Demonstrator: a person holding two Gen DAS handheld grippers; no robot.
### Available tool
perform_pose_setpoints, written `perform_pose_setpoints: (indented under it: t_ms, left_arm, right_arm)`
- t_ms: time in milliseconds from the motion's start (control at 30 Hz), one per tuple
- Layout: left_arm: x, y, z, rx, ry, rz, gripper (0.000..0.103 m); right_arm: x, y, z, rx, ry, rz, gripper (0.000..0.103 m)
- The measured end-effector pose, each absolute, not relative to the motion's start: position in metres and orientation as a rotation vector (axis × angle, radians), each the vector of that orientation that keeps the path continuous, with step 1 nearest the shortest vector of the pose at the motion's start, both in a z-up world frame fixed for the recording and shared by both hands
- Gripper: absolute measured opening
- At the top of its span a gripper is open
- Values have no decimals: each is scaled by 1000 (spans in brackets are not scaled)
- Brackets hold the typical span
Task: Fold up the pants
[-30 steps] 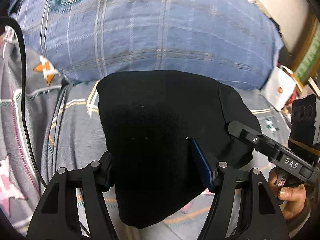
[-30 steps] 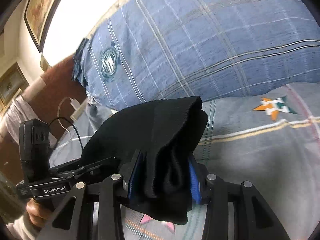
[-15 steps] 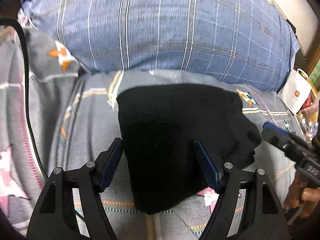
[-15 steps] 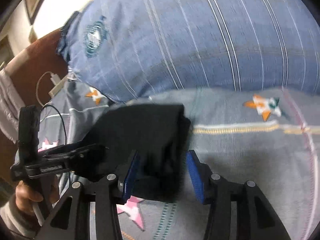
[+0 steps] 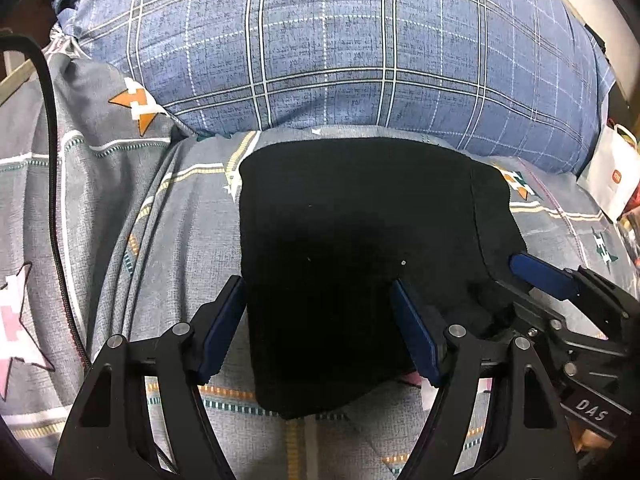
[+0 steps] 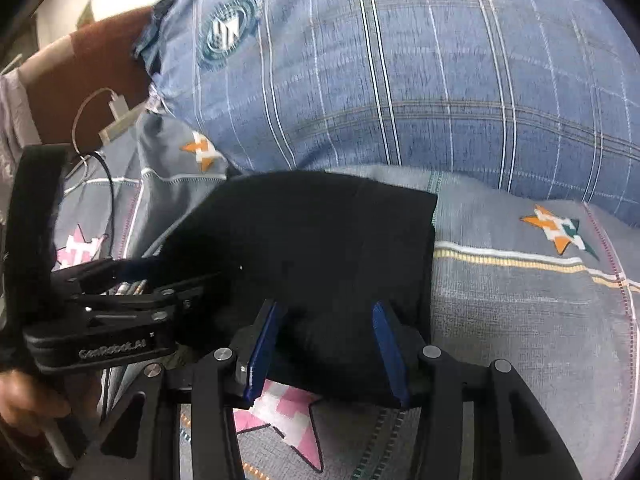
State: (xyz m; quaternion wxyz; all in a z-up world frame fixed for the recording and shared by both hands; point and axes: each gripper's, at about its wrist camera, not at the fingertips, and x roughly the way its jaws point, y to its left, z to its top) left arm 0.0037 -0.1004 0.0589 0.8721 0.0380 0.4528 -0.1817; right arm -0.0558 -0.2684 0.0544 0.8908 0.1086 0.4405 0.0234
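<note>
I had just let the folded pants (image 5: 360, 272) drop onto the bed (image 5: 120, 240) below the pillow (image 5: 340, 48) — left gripper (image 5: 320, 320) and right gripper (image 6: 324, 344) fingers spread, no longer pinching — the fold looked finished

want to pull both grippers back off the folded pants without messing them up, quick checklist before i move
1. Pants lie folded flat on the bedsheet: ok.
2. Left gripper pads apart, not pinching the cloth: ok, though the pants sit between the fingers.
3. Right gripper pads apart over the folded edge: ok, but cloth bulges up between them.
4. Any fabric snagged on a pad: cannot tell; the black cloth hides the contact lines.
5. Far edge of the pants clear of the blue plaid pillow: ok, just short of it.
6. Black cable away from the pants: ok.
</note>
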Motion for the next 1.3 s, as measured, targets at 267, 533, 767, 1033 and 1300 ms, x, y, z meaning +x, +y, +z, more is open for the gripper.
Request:
perform_pose_setpoints:
  t_ms: [267, 533, 767, 1033, 1300]
  left_arm:
    - [-12, -93, 74, 100, 873, -326, 75]
    - [-30, -75, 91, 66, 809, -273, 75]
    - [-53, -70, 102, 163, 766, -174, 75]
    - [-81, -60, 118, 172, 693, -119, 76]
    - [-101, -61, 123, 186, 683, -123, 76]
  right_arm:
    - [-59, -269, 74, 273, 888, 52, 47]
    - [-63, -255, 86, 241, 868, -12, 50]
    - [-79, -249, 93, 307, 870, -9, 51]
    - [-100, -241, 105, 310, 856, 3, 51]
    - [-115, -235, 113, 305, 852, 10, 51]
